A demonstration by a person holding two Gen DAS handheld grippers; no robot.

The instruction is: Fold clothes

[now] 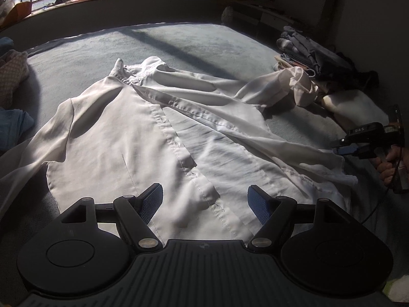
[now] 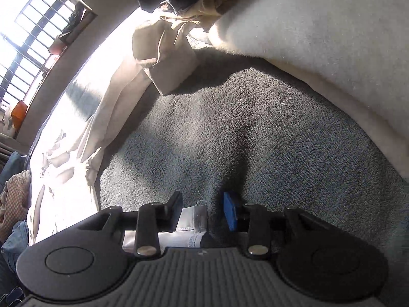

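Two claws at work: the left claw point(image 1: 204, 202) gapes empty over the near hem of the thin, limp shirt point(image 1: 143, 133) spread on the bed point(image 1: 204, 43), the right claw point(image 2: 203, 211), half open, straddles its right corner, best pinched at the hem.

The grey blanket point(image 1: 179, 43) lies bare and flat beyond the shirt's collar toward twelve o'clock, and again in a wide strip at the shirt's right side point(image 2: 230, 133), so a gripper can pass low there. At two o'clock a stack of dark clothes point(image 1: 314, 56) and a pale pillow point(image 1: 358, 107) block the way, with the shirt's bunched sleeve point(image 1: 301, 87) lying against them. At nine o'clock a patterned cloth point(image 1: 12, 76) and a blue garment point(image 1: 12, 128) crowd the blanket's edge.
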